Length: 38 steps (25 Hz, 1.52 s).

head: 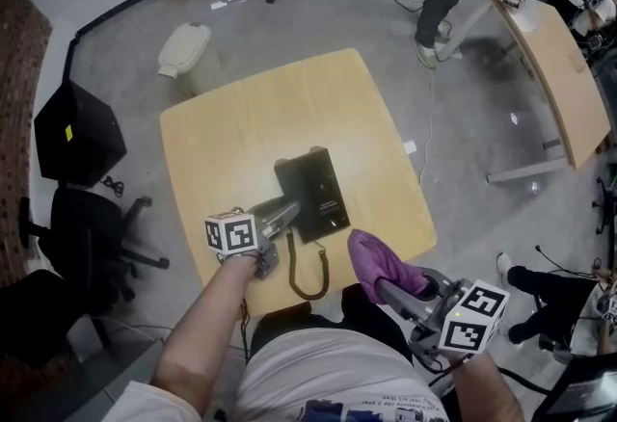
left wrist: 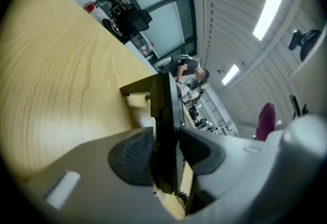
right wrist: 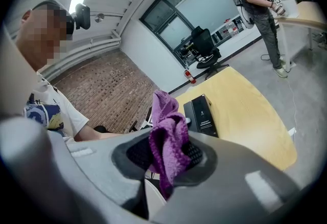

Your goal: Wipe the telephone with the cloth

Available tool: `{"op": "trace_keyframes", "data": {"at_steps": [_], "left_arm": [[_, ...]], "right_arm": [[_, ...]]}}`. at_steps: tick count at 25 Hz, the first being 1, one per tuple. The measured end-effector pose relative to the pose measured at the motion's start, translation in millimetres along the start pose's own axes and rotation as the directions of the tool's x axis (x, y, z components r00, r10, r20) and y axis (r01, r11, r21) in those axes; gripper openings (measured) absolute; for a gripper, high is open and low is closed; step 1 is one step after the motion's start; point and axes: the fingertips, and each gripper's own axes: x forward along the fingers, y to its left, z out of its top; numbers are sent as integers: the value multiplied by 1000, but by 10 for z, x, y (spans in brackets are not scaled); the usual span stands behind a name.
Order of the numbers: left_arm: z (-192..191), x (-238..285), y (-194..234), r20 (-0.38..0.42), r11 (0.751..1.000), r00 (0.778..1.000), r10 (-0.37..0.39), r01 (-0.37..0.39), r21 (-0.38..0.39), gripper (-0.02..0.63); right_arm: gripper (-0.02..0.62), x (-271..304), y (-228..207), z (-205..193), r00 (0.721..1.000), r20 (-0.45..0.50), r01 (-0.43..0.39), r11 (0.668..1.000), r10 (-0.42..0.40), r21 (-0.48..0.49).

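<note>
The black telephone [head: 316, 191] lies flat near the front edge of the light wooden surface [head: 251, 112]. Its coiled cord [head: 310, 277] loops toward the person. The left tongs [head: 280, 218] are at the telephone's near left side. In the left gripper view they are turned on their side and clenched on the telephone's thin edge, with one pad against its underside and the other against its top.

The right tongs [right wrist: 167, 154] are closed on a purple cloth [right wrist: 168, 146]. The cloth is bunched between the pads and spills out above and below them. In the head view it hangs over the front right edge of the surface, near the telephone but not touching it.
</note>
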Motion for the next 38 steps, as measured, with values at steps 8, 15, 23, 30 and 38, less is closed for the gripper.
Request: {"op": "trace_keyframes", "data": {"at_steps": [8, 15, 23, 30, 38], "left_arm": [[12, -72, 19, 7, 995, 996, 88, -88, 37, 208], [106, -348, -62, 67, 972, 974, 215, -220, 86, 247], [26, -805, -746, 204, 918, 925, 319, -355, 176, 245], [-481, -974, -1684, 282, 879, 895, 345, -413, 237, 240], [-992, -953, -2543, 335, 871, 899, 283, -387, 303, 91]], "right_arm": [[83, -49, -101, 9, 1000, 9, -22, 1000, 22, -13], [83, -115, -252, 123, 998, -15, -56, 995, 55, -83], [83, -251, -372, 272, 988, -77, -144, 966, 130, -216], [83, -420, -543, 257, 967, -162, -241, 919, 199, -311], [83, -551, -450, 106, 949, -207, -302, 876, 238, -375]]}}
